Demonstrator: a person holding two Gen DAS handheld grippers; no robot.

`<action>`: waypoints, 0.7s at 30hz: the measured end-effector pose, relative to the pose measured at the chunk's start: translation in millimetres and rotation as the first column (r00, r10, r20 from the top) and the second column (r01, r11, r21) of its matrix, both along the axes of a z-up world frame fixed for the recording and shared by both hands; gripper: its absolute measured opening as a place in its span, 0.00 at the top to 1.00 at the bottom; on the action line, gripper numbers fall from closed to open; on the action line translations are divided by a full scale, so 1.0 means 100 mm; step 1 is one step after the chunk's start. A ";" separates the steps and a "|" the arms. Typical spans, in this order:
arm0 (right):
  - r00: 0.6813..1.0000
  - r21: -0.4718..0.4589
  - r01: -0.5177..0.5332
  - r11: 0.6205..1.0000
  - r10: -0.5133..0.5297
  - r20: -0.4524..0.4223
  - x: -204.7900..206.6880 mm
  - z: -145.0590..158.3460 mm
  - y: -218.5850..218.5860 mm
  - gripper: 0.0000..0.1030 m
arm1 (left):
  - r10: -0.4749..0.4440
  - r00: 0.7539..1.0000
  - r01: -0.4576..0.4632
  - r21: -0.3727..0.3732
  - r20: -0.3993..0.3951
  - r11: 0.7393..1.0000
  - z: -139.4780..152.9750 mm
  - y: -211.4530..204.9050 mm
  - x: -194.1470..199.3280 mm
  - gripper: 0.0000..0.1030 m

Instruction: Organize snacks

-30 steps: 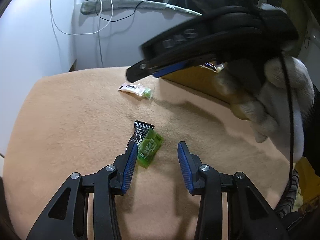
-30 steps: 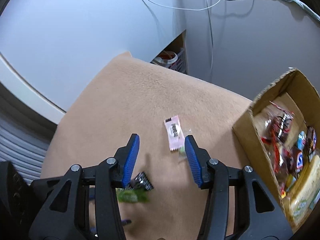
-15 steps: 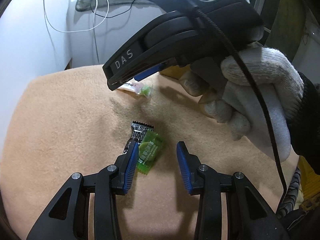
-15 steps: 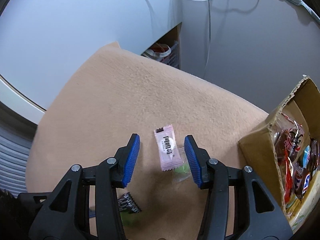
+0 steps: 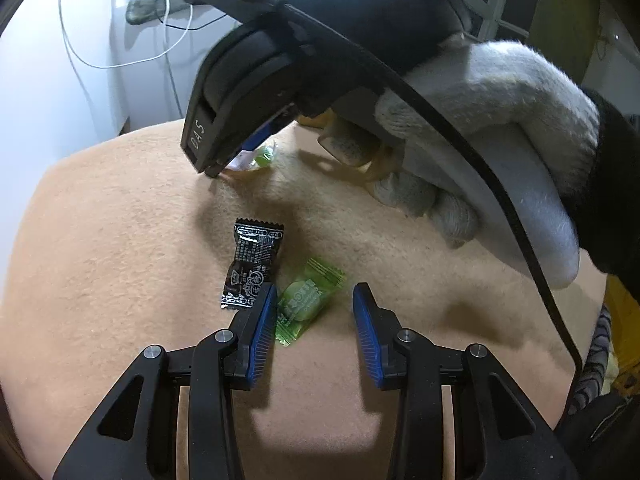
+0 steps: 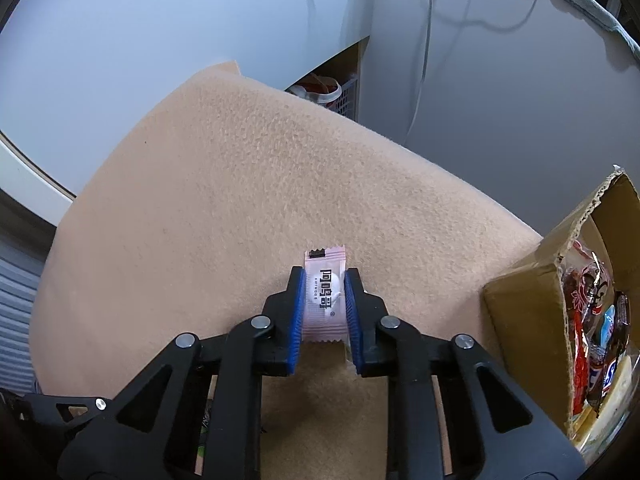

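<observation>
- Right gripper (image 6: 324, 300): jaws closing, blue pads pinching the flat pink plastic candy wrapper (image 6: 323, 296) across its middle, on the tan fleece cloth (image 6: 240, 184).
- Wrapper looks light, crinkly, slippery; mid-body grip seems right.
- Left gripper (image 5: 314, 316): part open, empty, over the green candy wrapper (image 5: 306, 300).

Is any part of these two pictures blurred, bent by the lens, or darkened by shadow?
Left wrist view: the fisheye bends the blanket edge into a curve; the right gripper casts a dark shadow by the black candy; the glove looms large. Right wrist view: sharp, evenly lit; the pink candy print is readable; corners are black.
</observation>
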State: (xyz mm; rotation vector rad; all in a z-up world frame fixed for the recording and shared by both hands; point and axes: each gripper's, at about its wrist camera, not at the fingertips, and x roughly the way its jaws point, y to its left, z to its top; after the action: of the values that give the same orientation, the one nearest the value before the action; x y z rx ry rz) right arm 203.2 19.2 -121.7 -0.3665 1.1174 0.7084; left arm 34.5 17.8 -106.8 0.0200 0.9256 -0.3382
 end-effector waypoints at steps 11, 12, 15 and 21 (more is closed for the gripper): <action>1.000 0.075 0.019 0.997 -0.019 -0.005 -0.08 0.10 -0.11 0.81 | 0.052 0.999 -0.052 -0.013 -0.005 0.999 0.04 0.03 -0.05 0.90; 1.000 0.083 0.021 0.996 -0.021 -0.004 -0.09 0.13 -0.12 0.81 | 0.056 0.998 -0.056 -0.018 -0.005 0.998 0.04 0.04 -0.07 0.91; 1.000 0.097 0.020 0.995 -0.021 0.002 -0.13 0.19 -0.17 0.81 | 0.063 0.998 -0.063 -0.041 -0.017 0.997 0.05 0.09 -0.08 0.91; 0.999 0.134 0.021 0.991 -0.024 0.021 -0.26 0.37 -0.37 0.81 | 0.084 0.996 -0.085 -0.056 -0.023 0.995 0.08 0.15 -0.08 0.94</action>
State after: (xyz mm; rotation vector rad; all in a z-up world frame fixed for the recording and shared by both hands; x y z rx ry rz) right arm 176.8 -17.5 -85.1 -0.2473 1.0447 0.7533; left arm 26.1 33.1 -98.5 -0.0752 0.9342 -0.2867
